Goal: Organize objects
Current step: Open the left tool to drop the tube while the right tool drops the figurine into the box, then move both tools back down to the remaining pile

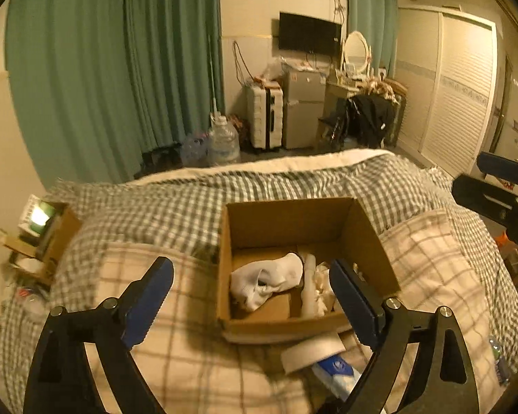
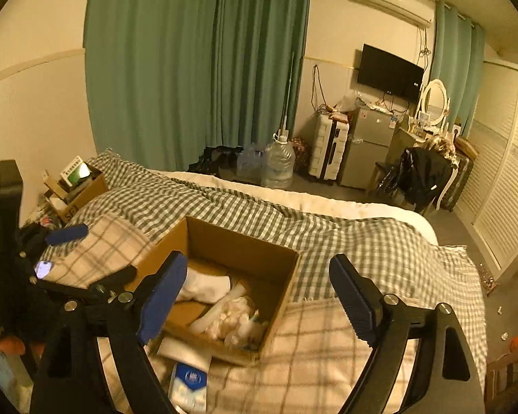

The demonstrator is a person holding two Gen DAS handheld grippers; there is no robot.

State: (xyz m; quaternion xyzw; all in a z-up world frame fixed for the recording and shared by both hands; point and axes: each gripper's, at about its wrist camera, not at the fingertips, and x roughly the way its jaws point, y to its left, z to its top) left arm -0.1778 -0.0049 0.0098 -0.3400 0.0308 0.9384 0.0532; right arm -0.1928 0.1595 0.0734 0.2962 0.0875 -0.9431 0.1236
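Observation:
An open cardboard box [image 1: 366, 241] sits on the plaid blanket on the bed; it also shows in the right wrist view [image 2: 276, 296]. Inside lie a white sock [image 1: 269, 281], a pale tube [image 1: 309, 289] and crumpled wrappers [image 2: 238, 317]. A white roll of tape [image 1: 310, 350] and a blue-and-white packet [image 1: 338, 372] lie on the blanket just in front of the box; the packet shows in the right wrist view [image 2: 190, 384]. My left gripper [image 1: 252, 300] is open and empty above the box's near edge. My right gripper [image 2: 259, 296] is open and empty over the box's right side.
A second cardboard box [image 1: 51, 234] with clutter stands at the bed's left edge. Beyond the bed are green curtains [image 1: 121, 69], water jugs [image 1: 222, 141], a suitcase [image 1: 264, 117], a small fridge [image 1: 304, 110] and a chair with dark clothes [image 1: 369, 120].

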